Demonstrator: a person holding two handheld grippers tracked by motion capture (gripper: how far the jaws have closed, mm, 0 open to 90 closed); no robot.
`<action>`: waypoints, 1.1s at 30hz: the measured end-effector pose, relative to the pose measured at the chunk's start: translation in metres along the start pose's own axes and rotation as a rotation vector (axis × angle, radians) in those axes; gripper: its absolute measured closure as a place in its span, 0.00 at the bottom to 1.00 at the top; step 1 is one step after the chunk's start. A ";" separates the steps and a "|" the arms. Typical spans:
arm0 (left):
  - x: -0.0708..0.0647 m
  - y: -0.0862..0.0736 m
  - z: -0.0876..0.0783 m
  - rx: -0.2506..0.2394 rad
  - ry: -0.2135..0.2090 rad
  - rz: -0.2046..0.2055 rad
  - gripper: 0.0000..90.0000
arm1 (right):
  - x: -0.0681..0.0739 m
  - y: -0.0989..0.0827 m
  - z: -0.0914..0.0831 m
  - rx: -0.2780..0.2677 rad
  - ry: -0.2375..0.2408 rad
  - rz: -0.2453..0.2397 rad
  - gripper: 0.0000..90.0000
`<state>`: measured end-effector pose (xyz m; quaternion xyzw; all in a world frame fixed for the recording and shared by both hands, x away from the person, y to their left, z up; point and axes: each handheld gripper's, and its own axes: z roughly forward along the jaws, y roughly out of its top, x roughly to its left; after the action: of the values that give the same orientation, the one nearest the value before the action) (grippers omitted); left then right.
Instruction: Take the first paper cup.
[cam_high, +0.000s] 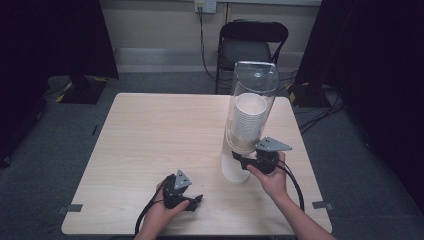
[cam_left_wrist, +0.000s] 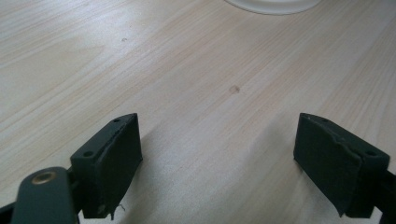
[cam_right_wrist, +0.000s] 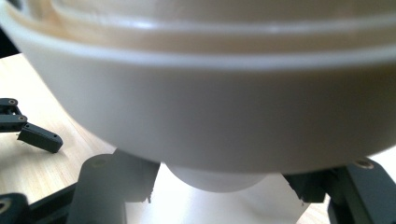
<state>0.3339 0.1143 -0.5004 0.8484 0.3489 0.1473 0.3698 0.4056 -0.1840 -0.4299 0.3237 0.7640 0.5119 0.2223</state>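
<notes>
So from the high view, there's a light wooden table with a tall clear cup dispenser standing toward its right side, a stack of white paper cups inside the tube and a white base at the bottom. The right gripper sits right up against the lower part of the dispenser, just above the base, with the hand behind it. The left gripper rests low near the front edge of the table, well apart from the dispenser, held in the left hand. Behind the table there's a black folding chair against the wall.

Left gripper view: the two black jaws stand wide apart with nothing but bare tabletop between them, so that claw is plainly open. A sliver of the white base peeks in at the top edge.

Right gripper view: super close up, the dispenser's cream-coloured lower collar looms over the jaws, and the bottom cup pokes out beneath it, right between the two jaws. They're closed in a good way, one on each side of it, but honestly I can't tell if the pads are actually pressing on it. The left gripper shows off at the left on the table.
</notes>
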 end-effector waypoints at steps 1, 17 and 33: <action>0.000 0.000 0.000 0.000 0.000 0.001 0.16 | 0.000 0.000 0.000 0.004 0.000 0.002 0.41; 0.000 0.000 0.000 0.000 0.000 0.000 0.16 | 0.001 -0.002 0.000 0.014 -0.009 -0.002 0.41; 0.000 0.000 0.000 -0.003 -0.001 0.000 0.16 | 0.003 -0.067 0.008 0.220 -0.019 0.041 0.42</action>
<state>0.3341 0.1146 -0.5004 0.8479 0.3485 0.1476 0.3713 0.3913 -0.1949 -0.4950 0.3665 0.8067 0.4262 0.1822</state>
